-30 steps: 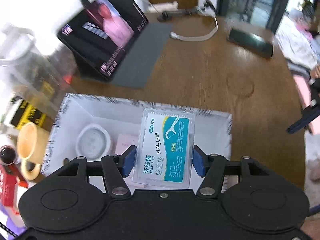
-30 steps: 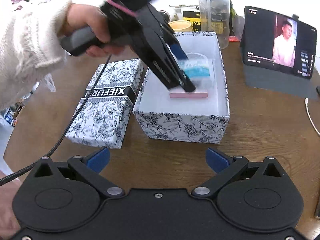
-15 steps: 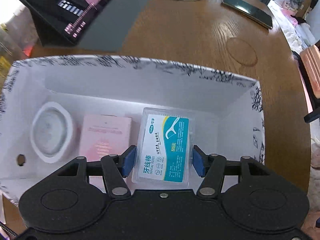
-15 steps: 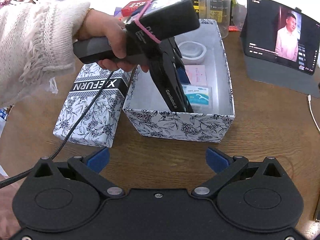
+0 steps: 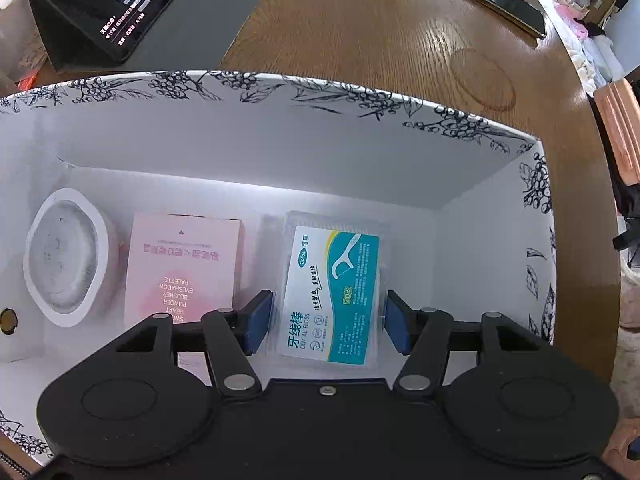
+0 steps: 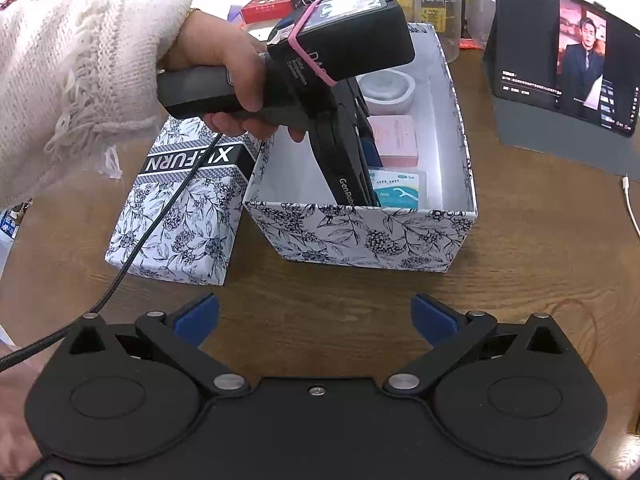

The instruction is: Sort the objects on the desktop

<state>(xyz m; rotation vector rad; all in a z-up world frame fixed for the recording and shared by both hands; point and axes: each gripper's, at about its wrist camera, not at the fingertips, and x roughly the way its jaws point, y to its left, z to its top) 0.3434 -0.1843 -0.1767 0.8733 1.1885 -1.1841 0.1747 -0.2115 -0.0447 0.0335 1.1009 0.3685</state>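
Floss box (image 5: 332,292) lies flat (long axis along left tongs (image 5: 326,320))

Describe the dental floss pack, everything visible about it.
The dental floss pack is a flat, clear plastic case with a white and teal label showing a floss pick. It lies inside the floral box, beside the pink palette box. It sits between the left gripper's blue pads, with small gaps visible at both sides.

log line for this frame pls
left tool: open, straddling dental floss box on floor of floral storage box | right tool: open, empty | beside: eyeshadow palette
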